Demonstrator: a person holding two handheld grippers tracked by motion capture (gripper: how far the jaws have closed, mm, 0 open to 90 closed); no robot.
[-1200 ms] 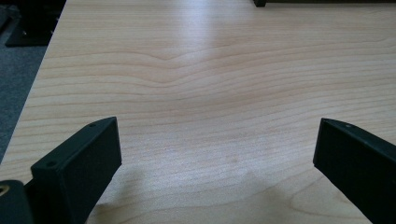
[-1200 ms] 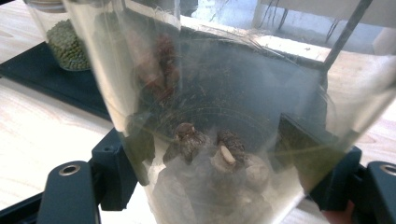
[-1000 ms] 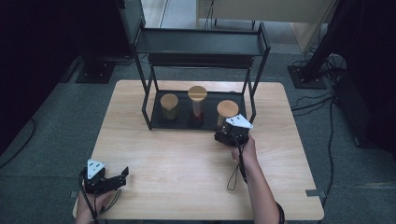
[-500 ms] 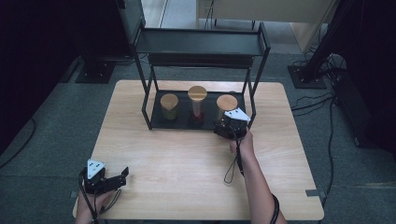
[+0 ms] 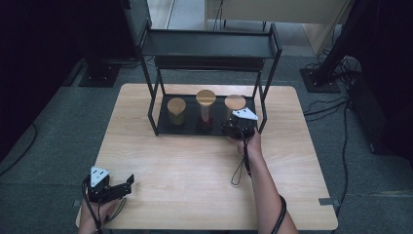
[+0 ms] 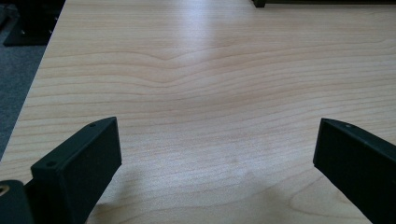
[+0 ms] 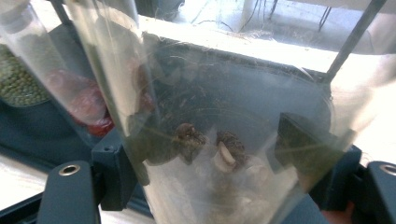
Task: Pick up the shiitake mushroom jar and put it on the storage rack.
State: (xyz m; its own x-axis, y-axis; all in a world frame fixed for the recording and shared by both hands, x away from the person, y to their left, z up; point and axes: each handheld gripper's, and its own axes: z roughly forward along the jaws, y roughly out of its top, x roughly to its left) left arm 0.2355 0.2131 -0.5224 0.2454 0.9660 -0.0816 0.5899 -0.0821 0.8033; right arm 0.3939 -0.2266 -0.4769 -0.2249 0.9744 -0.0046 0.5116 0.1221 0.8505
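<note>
High view puts the bench [image 5: 195, 161] under a black rack [image 5: 209, 48], whose lower tray [image 5: 163, 127] carries three cork-lidded jars in a row. The right gripper [image 5: 233, 127] is at the tray's right end, jaws clenched around the right jar [image 5: 235, 105]; the right gripper view confirms it, with clear glass squeezed between both jaws and a few brown lumps lying at the bottom. Whether that jar rests on the tray or is lifted just off it cannot be told. As I judge it, the grasp is done and the carrying, in or out of the rack, is what remains.

Just left of it stands the middle jar [image 5: 205, 109] with red contents, then the left jar [image 5: 176, 111] with green ones. The middle jar is close by, and the rack's right front post [image 5: 265, 102] rises just beside the gripper, so both crowd any sideways move. The left gripper [image 5: 117, 187] rests well apart at the bench's near left corner, jaws released over bare wood.
</note>
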